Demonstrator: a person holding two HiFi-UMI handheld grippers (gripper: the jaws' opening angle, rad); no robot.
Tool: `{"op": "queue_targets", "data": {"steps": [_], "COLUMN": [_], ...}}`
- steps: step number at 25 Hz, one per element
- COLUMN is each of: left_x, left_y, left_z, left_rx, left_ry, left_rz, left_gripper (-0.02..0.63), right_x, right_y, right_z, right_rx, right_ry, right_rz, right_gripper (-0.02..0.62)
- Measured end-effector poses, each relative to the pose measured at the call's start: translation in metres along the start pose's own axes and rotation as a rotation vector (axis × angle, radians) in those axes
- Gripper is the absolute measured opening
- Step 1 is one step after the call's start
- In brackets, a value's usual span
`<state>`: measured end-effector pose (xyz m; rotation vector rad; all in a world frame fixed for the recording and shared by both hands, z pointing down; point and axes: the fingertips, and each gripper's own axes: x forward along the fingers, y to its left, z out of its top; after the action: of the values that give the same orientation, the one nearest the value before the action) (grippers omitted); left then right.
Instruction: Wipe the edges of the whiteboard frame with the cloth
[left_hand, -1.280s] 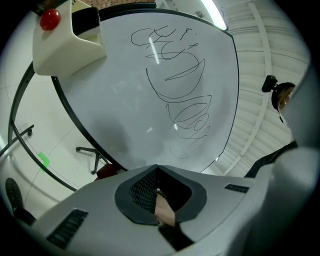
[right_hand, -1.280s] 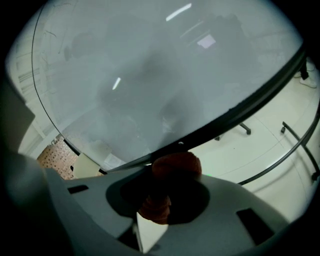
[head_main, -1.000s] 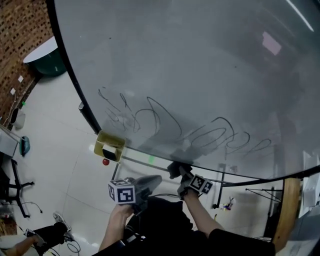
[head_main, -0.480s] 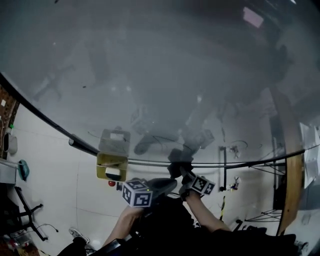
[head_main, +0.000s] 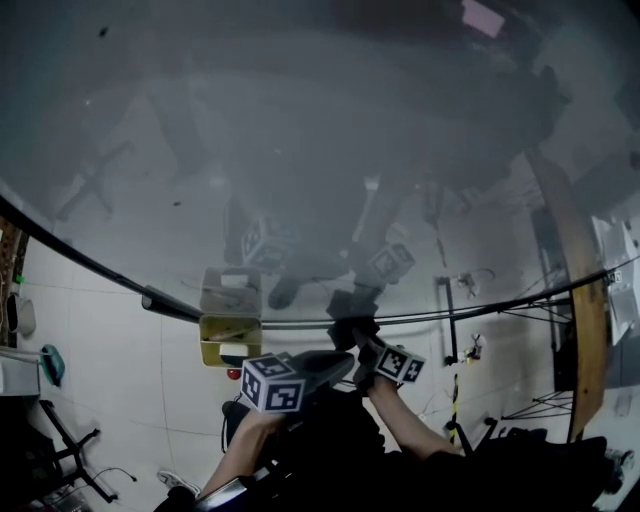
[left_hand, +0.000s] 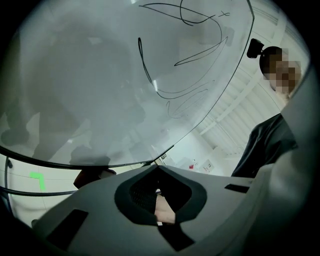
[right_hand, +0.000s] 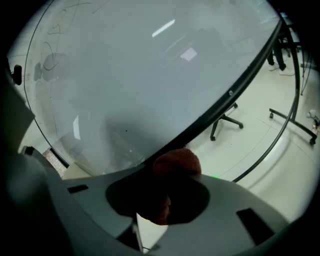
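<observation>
The whiteboard (head_main: 300, 150) fills the head view, its black frame (head_main: 500, 306) curving across below the middle. In the right gripper view a red-brown cloth (right_hand: 176, 164) is bunched between the jaws of my right gripper (right_hand: 167, 172), which is shut on it, and the cloth presses against the frame's lower edge (right_hand: 215, 107). In the head view that right gripper (head_main: 350, 335) sits at the bottom frame. My left gripper (head_main: 335, 366) hovers just below and left of it, jaws together and empty. From the left gripper (left_hand: 157, 169) the cloth (left_hand: 92, 176) shows under the frame (left_hand: 60, 164).
A yellow tray (head_main: 228, 335) hangs on the bottom frame left of the grippers, with a small red thing (head_main: 233, 374) under it. A wooden post (head_main: 570, 300) stands at the right. An office chair (right_hand: 227, 120) and the board's stand legs are on the pale floor.
The head view has swung, so the board's scribbles left the picture and the bottom frame sits lower. The right gripper stays on the bottom frame with the cloth; the left cube shifted slightly right.
</observation>
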<state>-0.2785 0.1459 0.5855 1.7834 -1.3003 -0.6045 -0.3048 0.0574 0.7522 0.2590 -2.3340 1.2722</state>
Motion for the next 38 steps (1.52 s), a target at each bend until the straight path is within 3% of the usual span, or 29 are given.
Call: {"op": "queue_targets", "data": {"steps": [11,26,30,38], "left_x": [-0.097,-0.202,-0.211,-0.212], "left_y": [-0.034,-0.039,-0.029,-0.015], "left_z": [-0.020,-0.049,-0.044,-0.018], "left_rx": [-0.016,-0.079,-0.104,-0.112], "left_ry": [0.063,0.046,0.018,-0.007], "left_rz": [-0.148,-0.178,-0.167,-0.148], "left_gripper": [-0.004,-0.005,-0.005,-0.005], "right_x": [0.033,0.053,0.060,0.072], "right_y": [0.038,0.076,0.086,0.104], "right_z": [-0.044,-0.065,-0.078,-0.094], "right_rx": [-0.070,-0.077,-0.060,-0.031], "right_ry": [-0.083,-0.155,-0.143,-0.157], "right_rz": [-0.054,-0.058,-0.024,0.123], "right_gripper": [0.103,0.103,0.103,0.103]}}
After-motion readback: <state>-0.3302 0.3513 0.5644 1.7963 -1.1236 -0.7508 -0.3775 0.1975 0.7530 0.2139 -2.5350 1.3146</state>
